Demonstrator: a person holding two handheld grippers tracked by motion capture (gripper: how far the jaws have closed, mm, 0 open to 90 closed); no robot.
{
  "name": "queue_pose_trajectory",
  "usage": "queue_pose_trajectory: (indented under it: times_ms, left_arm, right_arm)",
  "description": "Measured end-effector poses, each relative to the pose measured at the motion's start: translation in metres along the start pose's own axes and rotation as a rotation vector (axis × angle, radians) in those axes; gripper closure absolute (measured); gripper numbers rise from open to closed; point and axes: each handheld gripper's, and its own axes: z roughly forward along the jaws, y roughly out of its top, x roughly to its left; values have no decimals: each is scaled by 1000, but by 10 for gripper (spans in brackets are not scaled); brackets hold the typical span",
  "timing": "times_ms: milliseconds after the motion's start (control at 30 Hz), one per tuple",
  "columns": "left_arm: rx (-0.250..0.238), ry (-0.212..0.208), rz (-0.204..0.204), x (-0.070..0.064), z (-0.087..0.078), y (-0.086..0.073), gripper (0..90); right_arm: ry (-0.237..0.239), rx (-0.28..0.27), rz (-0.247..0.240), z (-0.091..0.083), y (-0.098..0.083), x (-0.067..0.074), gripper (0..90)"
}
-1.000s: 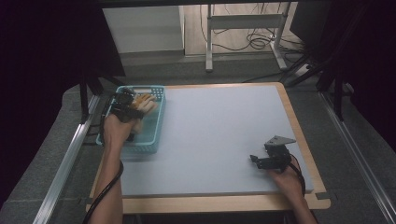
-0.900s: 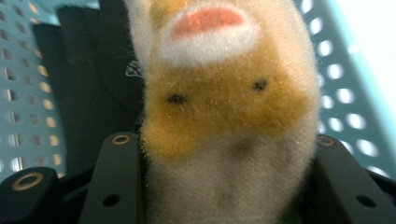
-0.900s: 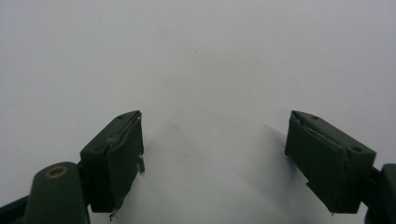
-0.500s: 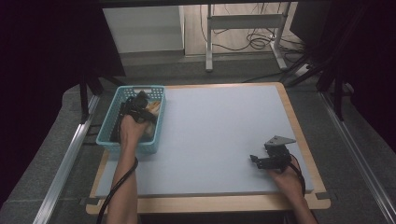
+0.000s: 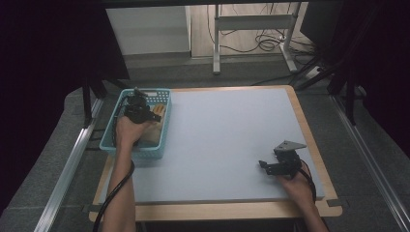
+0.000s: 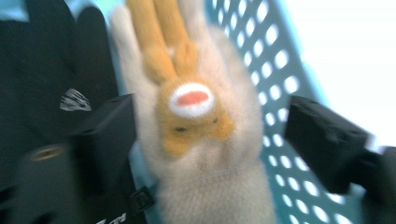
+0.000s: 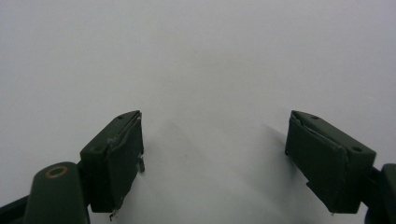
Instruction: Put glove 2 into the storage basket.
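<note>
My left claw (image 6: 205, 140) was over the basket (image 5: 109, 141), just opening, beige glove (image 6: 205, 154) between untouched jaws, my right claw (image 7: 212, 154) wide above the bare surface (image 5: 227, 145).

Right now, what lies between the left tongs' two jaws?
In the left gripper view, a fuzzy beige glove with an orange animal face lies between the left tongs' just-opening jaws, inside the blue basket.

Glove (image 6: 205, 140) in basket (image 5: 162, 128) at table's (image 5: 227, 140) left, beside dark gloves (image 6: 56, 79)
</note>
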Motion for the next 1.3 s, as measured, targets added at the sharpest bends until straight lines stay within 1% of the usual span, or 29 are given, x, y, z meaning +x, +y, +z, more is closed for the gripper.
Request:
queue_pose_trajectory:
  times_ms: [33, 67, 100, 167, 200, 233, 300, 367, 433, 500, 533, 567, 633, 700, 733, 767, 833, 900, 933, 967, 1000, 1033, 1100, 1133, 1167, 1233, 1300]
  left_arm:
    - [-15, 3, 1, 1, -4, -1, 317]
    - [-22, 20, -2, 2, -7, -2, 397]
    - [-21, 46, -7, 4, -7, -3, 481]
    - [7, 110, -18, 8, -3, -7, 620]
    - [26, 135, -26, 11, 1, -8, 668]
    - [48, 138, -40, 15, 8, -10, 704]
    - [75, 128, -55, 18, 17, -12, 739]
    - [83, 95, -63, 18, 26, -13, 757]
    - [81, 60, -58, 15, 30, -12, 773]
    - [95, 65, -36, 11, 30, -10, 775]
    - [94, 74, -32, 9, 29, -9, 770]
    - [96, 86, -25, 9, 28, -9, 753]
    - [91, 110, -23, 11, 23, -9, 677]
    - [69, 141, -26, 15, 16, -10, 579]
    - [52, 149, -29, 17, 12, -12, 536]
    - [31, 153, -37, 19, 9, -13, 489]
    - [0, 160, -38, 23, 0, -16, 418]
    - [-36, 148, -34, 24, -7, -18, 336]
    - [-48, 139, -32, 24, -10, -19, 302]
    - [-56, 139, -25, 24, -14, -21, 272]
    - [-75, 130, -22, 22, -17, -22, 245]
    - [-97, 99, -16, 20, -22, -24, 205]
    - [-131, 48, -9, 14, -27, -27, 161]
    - [-156, 21, 1, 8, -31, -30, 127]
    - [-170, 8, 12, 3, -33, -32, 104]
    - [-208, -37, 40, -11, -40, -38, 70]
    - [-240, -91, 87, -29, -44, -47, 51]
  right_arm:
    - [0, 0, 0, 0, 0, 0, 189]
    - [0, 0, 0, 0, 0, 0, 189]
    - [0, 0, 0, 0, 0, 0, 189]
    - [0, 0, 0, 0, 0, 0, 189]
    - [0, 0, 0, 0, 0, 0, 189]
    - [0, 0, 0, 0, 0, 0, 189]
    - [0, 0, 0, 0, 0, 0, 189]
    - [0, 0, 0, 0, 0, 0, 189]
    - [1, 0, 0, 0, 0, 0, 189]
    - [1, 0, 0, 0, 0, 0, 189]
    - [1, 0, 0, 0, 0, 0, 189]
    - [0, 0, 0, 0, 0, 0, 189]
    - [-1, 0, -1, 0, 0, 0, 189]
    - [0, 0, 0, 0, 0, 0, 189]
    - [-1, 0, 0, 0, 0, 0, 189]
    - [-1, 0, 0, 0, 0, 0, 189]
    - [-1, 0, 0, 0, 0, 0, 189]
    - [-1, 0, 0, 0, 0, 0, 189]
    - [-1, 0, 0, 0, 0, 0, 189]
    - [0, 0, -1, 0, 0, 0, 189]
    - [0, 0, -1, 0, 0, 0, 189]
    - [-1, -1, -1, 0, 0, 0, 189]
    - [-1, -2, -2, 0, 0, 0, 189]
    - [-1, -1, -2, 0, 0, 0, 189]
    - [-1, -1, -1, 0, 0, 0, 189]
    - [-1, -1, -2, 0, 0, 0, 189]
    - [-2, -1, -2, 0, 0, 0, 189]
